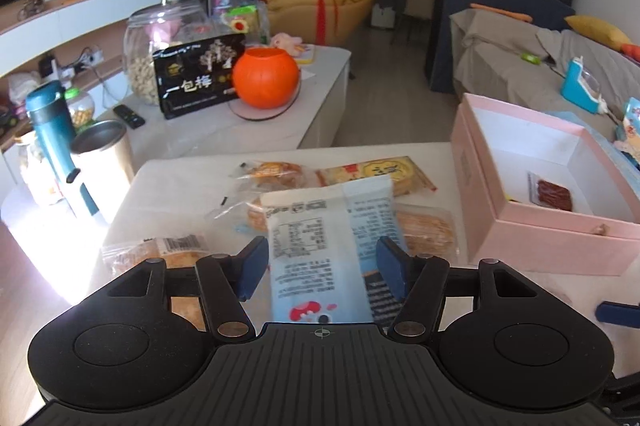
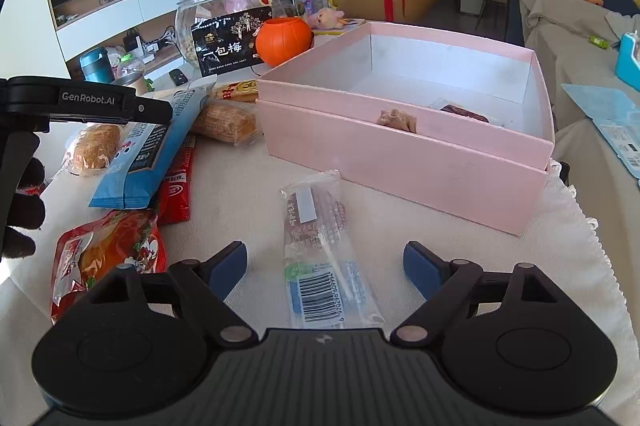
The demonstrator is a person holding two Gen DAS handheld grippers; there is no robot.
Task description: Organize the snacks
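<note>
My left gripper (image 1: 322, 268) is shut on a light blue snack bag (image 1: 332, 246), held lifted and tilted above the table; the bag also shows in the right wrist view (image 2: 152, 150). My right gripper (image 2: 324, 266) is open, its fingers either side of a clear-wrapped brown snack bar (image 2: 320, 246) lying on the white cloth. The pink box (image 2: 404, 146) stands open just beyond, with a dark snack packet (image 1: 554, 194) inside. Several wrapped cakes lie on the table (image 1: 424, 230).
A red snack bag (image 2: 104, 254) and a red stick packet (image 2: 176, 186) lie left of the right gripper. Behind on another table are an orange pumpkin pot (image 1: 266, 78), a black box (image 1: 196, 82), a glass jar (image 1: 160, 42), a steel cup (image 1: 104, 158) and a teal flask (image 1: 52, 130).
</note>
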